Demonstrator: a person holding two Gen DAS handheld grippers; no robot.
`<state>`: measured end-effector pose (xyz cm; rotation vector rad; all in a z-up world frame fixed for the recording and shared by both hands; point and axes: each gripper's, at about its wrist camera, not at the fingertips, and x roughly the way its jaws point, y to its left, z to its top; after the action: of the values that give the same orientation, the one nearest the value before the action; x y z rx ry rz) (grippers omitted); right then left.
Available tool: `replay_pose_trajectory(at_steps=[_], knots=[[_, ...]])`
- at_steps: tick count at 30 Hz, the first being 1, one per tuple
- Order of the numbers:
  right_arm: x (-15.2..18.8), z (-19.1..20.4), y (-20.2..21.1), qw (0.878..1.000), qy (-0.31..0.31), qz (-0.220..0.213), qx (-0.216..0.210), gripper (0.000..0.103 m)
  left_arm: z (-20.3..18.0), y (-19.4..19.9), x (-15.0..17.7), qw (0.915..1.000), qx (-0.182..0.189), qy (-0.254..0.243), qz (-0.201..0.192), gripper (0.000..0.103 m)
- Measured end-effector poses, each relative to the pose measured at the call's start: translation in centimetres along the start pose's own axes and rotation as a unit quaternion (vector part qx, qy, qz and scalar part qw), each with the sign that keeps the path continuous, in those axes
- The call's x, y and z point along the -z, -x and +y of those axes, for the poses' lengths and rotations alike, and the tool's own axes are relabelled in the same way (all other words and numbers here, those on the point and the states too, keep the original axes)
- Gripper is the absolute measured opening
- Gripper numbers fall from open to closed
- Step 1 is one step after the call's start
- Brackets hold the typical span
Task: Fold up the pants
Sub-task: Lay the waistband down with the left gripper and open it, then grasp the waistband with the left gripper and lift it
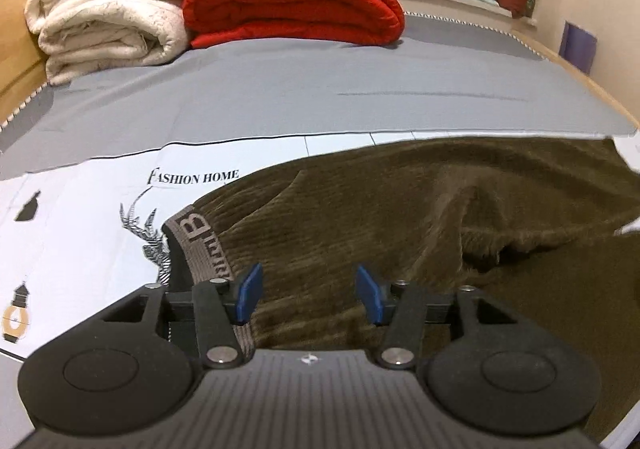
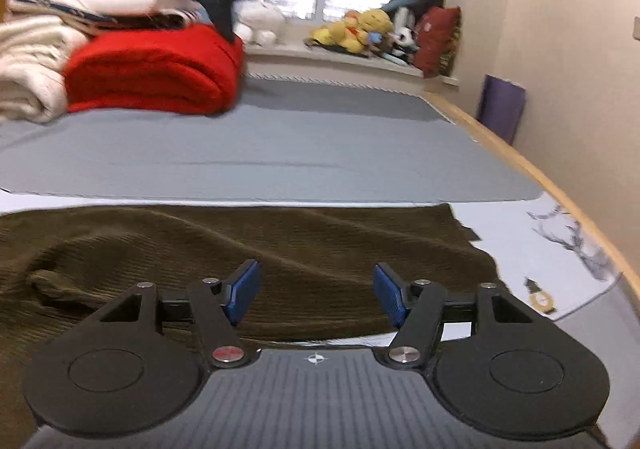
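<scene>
Dark olive corduroy pants (image 1: 420, 217) lie spread across the bed, rumpled in the middle. Their grey lettered waistband (image 1: 200, 237) is at the left end in the left wrist view. My left gripper (image 1: 310, 295) is open and empty, low over the waist end, its left finger by the waistband. In the right wrist view the pants (image 2: 260, 249) stretch left to right, with the leg end (image 2: 468, 237) at the right. My right gripper (image 2: 316, 295) is open and empty, just above the near edge of the leg part.
A white printed sheet (image 1: 80, 217) and a grey sheet (image 1: 260, 101) cover the bed. Folded white blankets (image 1: 112, 9) and a red quilt (image 1: 292, 5) are stacked at the far left. Plush toys (image 2: 356, 29) sit on the window sill. The bed's wooden edge (image 2: 532, 165) runs along the right.
</scene>
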<state>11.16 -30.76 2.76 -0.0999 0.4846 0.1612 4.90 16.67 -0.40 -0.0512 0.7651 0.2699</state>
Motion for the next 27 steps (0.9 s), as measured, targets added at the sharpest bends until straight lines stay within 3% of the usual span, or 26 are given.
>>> replay_pose_trajectory(at_steps=[2, 3, 4, 9, 14, 18, 20, 22, 27], knots=[[-0.1, -0.4, -0.5, 1.0, -0.02, 0.017, -0.009, 0.063, 0.5, -0.4, -0.5, 0.9999, 0.002, 0.017, 0.003, 0.014], [-0.3, -0.5, -1.0, 0.999, -0.033, 0.027, -0.019, 0.061, 0.6, -0.5, -0.9, 0.9997, 0.001, 0.024, 0.003, 0.012], [-0.3, -0.6, -1.4, 0.998, -0.043, 0.037, -0.025, 0.06, 0.8, -0.6, -1.2, 0.9996, 0.0, 0.028, 0.002, 0.009], [-0.7, -0.6, -2.3, 0.998, -0.038, 0.04, -0.036, 0.027, 3.4, -1.7, -3.5, 0.9964, 0.014, 0.083, -0.003, 0.009], [-1.0, -0.7, -2.9, 0.998, -0.029, 0.039, -0.05, 0.026, 5.4, -5.8, -6.5, 0.995, -0.02, 0.098, -0.007, 0.01], [-0.9, -0.6, -3.6, 0.997, -0.015, 0.058, -0.043, 0.026, 7.1, -9.2, -7.0, 0.9919, -0.018, 0.125, -0.017, 0.018], [-0.9, -0.7, -3.9, 0.997, -0.014, 0.063, -0.045, 0.027, 7.6, -10.9, -6.7, 0.9921, -0.021, 0.122, -0.019, 0.037], [-0.8, -0.8, -4.1, 0.997, -0.01, 0.069, -0.044, 0.027, 8.0, -12.4, -6.7, 0.9927, -0.023, 0.117, -0.014, 0.047], [-0.5, -1.1, -4.7, 0.996, 0.0, 0.079, -0.036, 0.029, 8.6, -15.8, -6.7, 0.9945, 0.003, 0.105, 0.003, 0.058]])
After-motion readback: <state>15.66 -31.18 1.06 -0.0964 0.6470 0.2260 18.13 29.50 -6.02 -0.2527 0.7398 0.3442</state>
